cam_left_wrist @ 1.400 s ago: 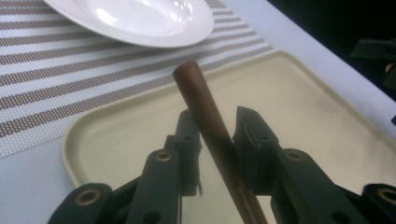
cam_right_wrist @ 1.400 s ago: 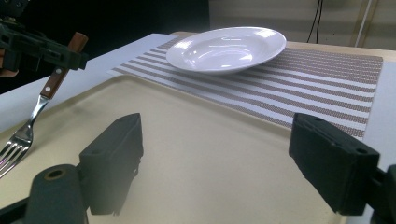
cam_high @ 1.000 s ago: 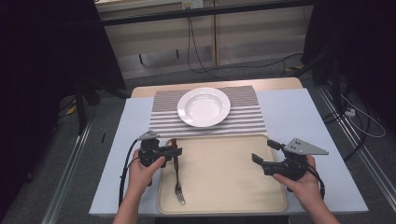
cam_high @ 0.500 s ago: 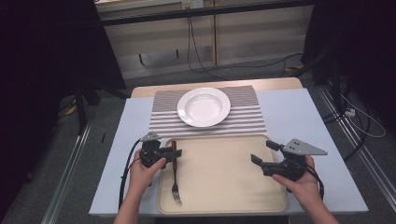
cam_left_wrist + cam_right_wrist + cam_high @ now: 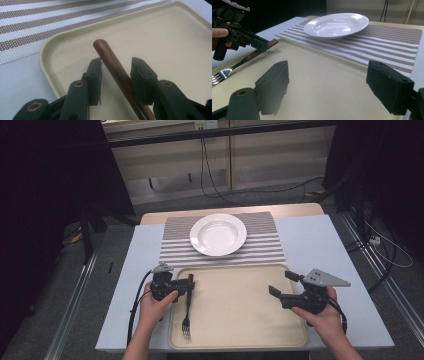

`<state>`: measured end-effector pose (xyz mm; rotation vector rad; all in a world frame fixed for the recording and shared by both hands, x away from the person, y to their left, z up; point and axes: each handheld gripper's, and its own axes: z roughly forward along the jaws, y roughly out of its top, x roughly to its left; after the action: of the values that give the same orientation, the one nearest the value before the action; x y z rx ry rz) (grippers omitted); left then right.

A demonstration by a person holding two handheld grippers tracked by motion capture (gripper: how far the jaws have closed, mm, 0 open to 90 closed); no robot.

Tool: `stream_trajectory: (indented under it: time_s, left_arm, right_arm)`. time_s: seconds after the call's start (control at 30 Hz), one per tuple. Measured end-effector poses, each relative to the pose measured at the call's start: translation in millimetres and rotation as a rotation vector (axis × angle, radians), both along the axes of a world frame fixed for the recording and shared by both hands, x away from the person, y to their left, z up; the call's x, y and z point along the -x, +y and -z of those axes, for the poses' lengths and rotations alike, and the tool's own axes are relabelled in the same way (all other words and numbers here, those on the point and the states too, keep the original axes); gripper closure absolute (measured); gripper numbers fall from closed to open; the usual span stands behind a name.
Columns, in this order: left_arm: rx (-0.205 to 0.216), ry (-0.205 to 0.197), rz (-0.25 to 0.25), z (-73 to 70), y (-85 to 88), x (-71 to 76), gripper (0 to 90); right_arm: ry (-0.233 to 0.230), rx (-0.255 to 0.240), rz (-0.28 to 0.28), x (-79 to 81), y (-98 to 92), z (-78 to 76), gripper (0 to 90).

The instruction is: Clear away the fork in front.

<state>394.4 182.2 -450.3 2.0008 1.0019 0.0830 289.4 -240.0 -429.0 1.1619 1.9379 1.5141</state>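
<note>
High view, near edge first: two forearms come in from the bottom, each hand w/ a black gripper over a beige tray [image 5: 240, 320] on a pale bench [image 5: 320, 245]. Left gripper [image 5: 189, 285] sits at the tray's left rim, right gripper [image 5: 280, 287] at its right side w/ a grey three-cornered plate on top. Fork [image 5: 187, 312] lies along the tray's left part, tines toward the person, handle end up between the left jaws.

Left gripper view gives what the high one can't: the jaws stand either side of the fork's handle, a round, glossy red-brown rod w/ a blunt end. The left one sits against it or nearly so; a slim gap shows at the right one, so not clamped. Handle runs diagonally past the jaw tips. Tray surface here looks matte and smooth, w/ a raised rounded lip and curved corner.

Right gripper view: its own jaws are wide apart, nothing between, over bare tray. Farther off it shows the left gripper from the side, a fingertip on its body, and the fork's metal tines and neck shiny and flat on the tray, wood-look handle tilted up slightly at the jaws.

Beyond the tray: a striped placemat [image 5: 270, 245], woven mesh texture, brown and white bands, touching the tray's far rim. On it a white round plate [image 5: 218, 234], glossy, shallow w/ a broad rim. Behind the bench, cables on grey floor.
</note>
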Motion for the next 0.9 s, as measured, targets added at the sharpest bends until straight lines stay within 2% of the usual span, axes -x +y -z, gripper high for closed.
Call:
stream_trajectory:
  time_s: [0.07,0.6,0.77,0.9]
  left_arm:
    - [0.0,0.009,0.003,0.1,0.8,0.2,61.6]
    - [-0.006,-0.003,-0.014,0.9,5.2,1.9,62.3]
    - [0.003,-0.021,-0.021,-2.7,7.8,4.3,56.6]
    - [0.029,-0.026,-0.017,-6.3,11.9,7.4,51.7]
  right_arm:
    - [0.0,-0.001,-0.001,0.0,0.0,0.0,18.4]
    - [-0.001,0.003,-0.001,0.3,0.6,-0.1,18.3]
    - [0.002,0.003,0.004,-0.3,-0.3,0.4,18.2]
    - [0.008,0.004,0.006,-2.3,-0.2,1.8,18.1]
